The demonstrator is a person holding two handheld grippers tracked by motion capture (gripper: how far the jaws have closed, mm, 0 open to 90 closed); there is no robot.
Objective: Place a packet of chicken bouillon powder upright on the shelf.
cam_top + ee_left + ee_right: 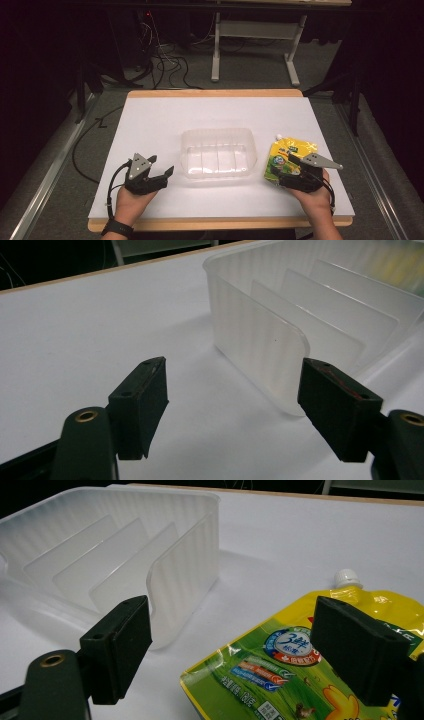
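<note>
Clear plastic bin [218,152] with inner dividers at centre of high view, on white table [160,120]. Yellow spouted pouch [286,152] lies flat just right of bin, cap toward upper frame. Right gripper [290,172] at lower right, jaws released, poised over pouch's near end; nothing grasped. Left gripper [162,176] at lower left, jaws spread, empty, aimed at bin's near corner. Judged step: approach before pickup. Next move likely: close right jaws on pouch edge, lift, carry toward bin.

I read a "3" with Chinese characters inside a round blue badge on the yellow spouted pouch [280,675]; smaller print below that badge stays illegible to me.
</note>
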